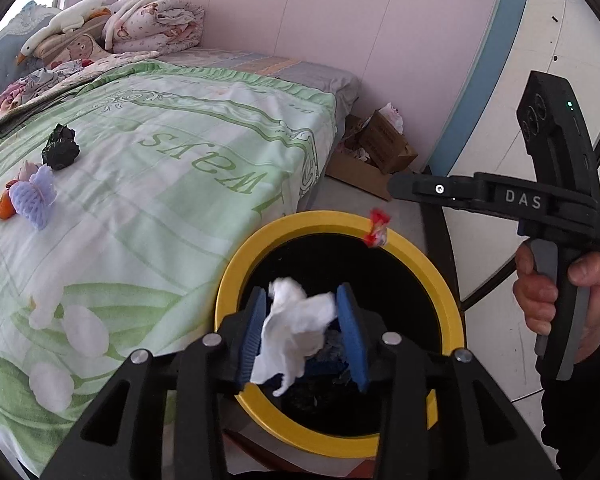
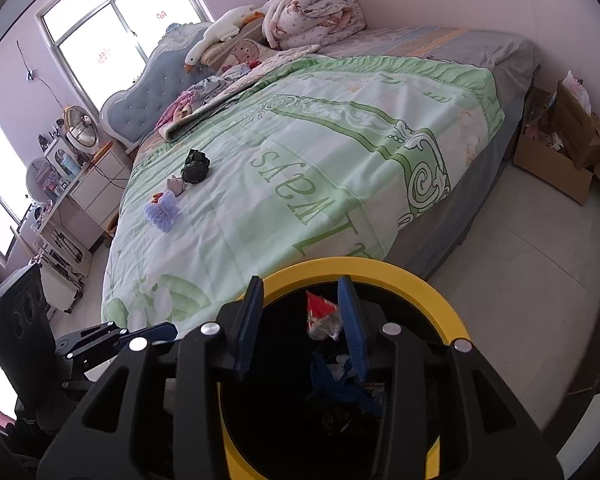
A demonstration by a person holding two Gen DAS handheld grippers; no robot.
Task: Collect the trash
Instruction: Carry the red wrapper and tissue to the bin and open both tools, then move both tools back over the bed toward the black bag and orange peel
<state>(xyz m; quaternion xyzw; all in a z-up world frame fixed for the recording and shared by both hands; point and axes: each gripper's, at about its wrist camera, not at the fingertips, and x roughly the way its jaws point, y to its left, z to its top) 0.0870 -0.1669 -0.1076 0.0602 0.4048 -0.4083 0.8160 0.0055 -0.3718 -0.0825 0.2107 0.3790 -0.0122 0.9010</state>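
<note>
Spread fingers of the left gripper (image 1: 302, 334) flank a white tissue (image 1: 294, 332) above the yellow bin (image 1: 440, 276); right gripper (image 2: 300, 328), fingers also spread, has a red wrapper (image 2: 320, 316) between them.

Bin (image 2: 428, 292) contents are dark, perhaps wrappers; its near rim is hidden.

The bin (image 1: 452, 304) stands on the floor (image 2: 520, 248) just beside the bed's (image 2: 340, 184) foot corner. Both claws hang over its mouth, a tissue (image 1: 296, 332) between the left claw's (image 1: 302, 336) fingers, a wrapper (image 2: 322, 316) beside the right's (image 2: 300, 328). Scraps (image 2: 180, 188) lie together on the bed. Boxes (image 2: 568, 152) sit beyond, by the wall.
</note>
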